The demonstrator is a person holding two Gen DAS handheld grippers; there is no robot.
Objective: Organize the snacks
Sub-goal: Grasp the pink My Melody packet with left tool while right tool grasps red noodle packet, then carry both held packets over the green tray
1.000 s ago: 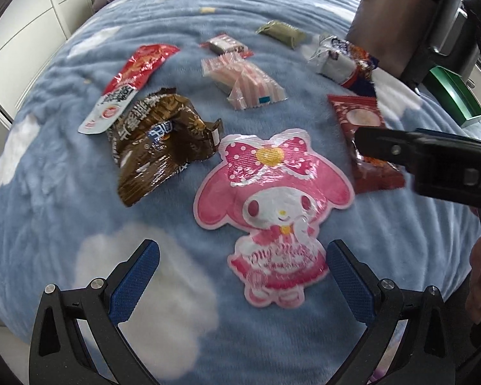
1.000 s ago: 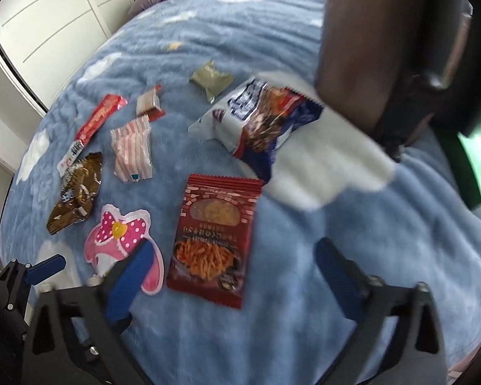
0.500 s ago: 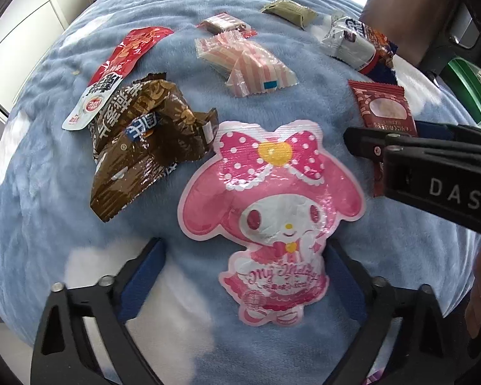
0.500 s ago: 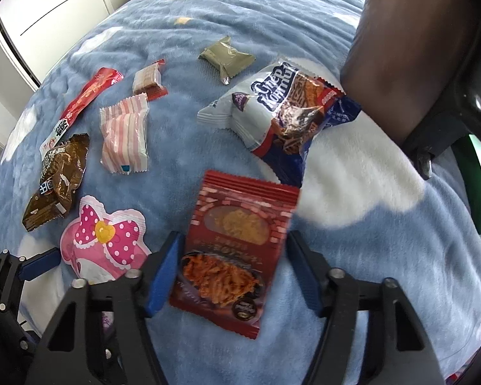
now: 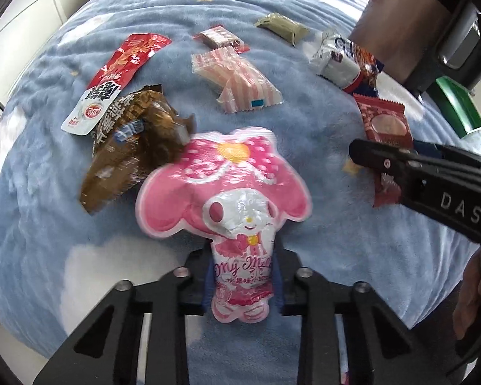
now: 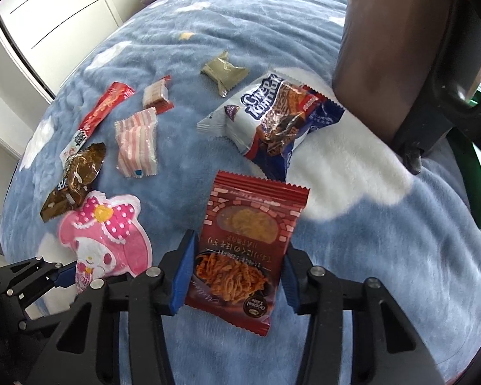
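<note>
My left gripper (image 5: 243,276) is shut on the lower part of the pink My Melody pouch (image 5: 231,186), whose head sticks up past the fingers. The same pouch shows at lower left in the right wrist view (image 6: 102,237). My right gripper (image 6: 237,272) is shut on the dark red noodle snack packet (image 6: 243,250), its blue pads pressing both side edges. That packet (image 5: 384,128) and the right gripper's black body (image 5: 433,176) show at the right of the left wrist view.
On the blue cloud blanket (image 5: 320,256) lie a brown packet (image 5: 131,154), a long red packet (image 5: 118,77), a pink striped packet (image 5: 240,80), a small wafer (image 5: 218,37), an olive packet (image 5: 282,25) and a white-blue cookie bag (image 6: 272,118). A brown chair (image 6: 384,48) stands at the right.
Both grippers moved forward onto their packets and closed: the left onto the pink pouch, the right onto the red noodle packet. The pink pouch has lifted and tilted.
</note>
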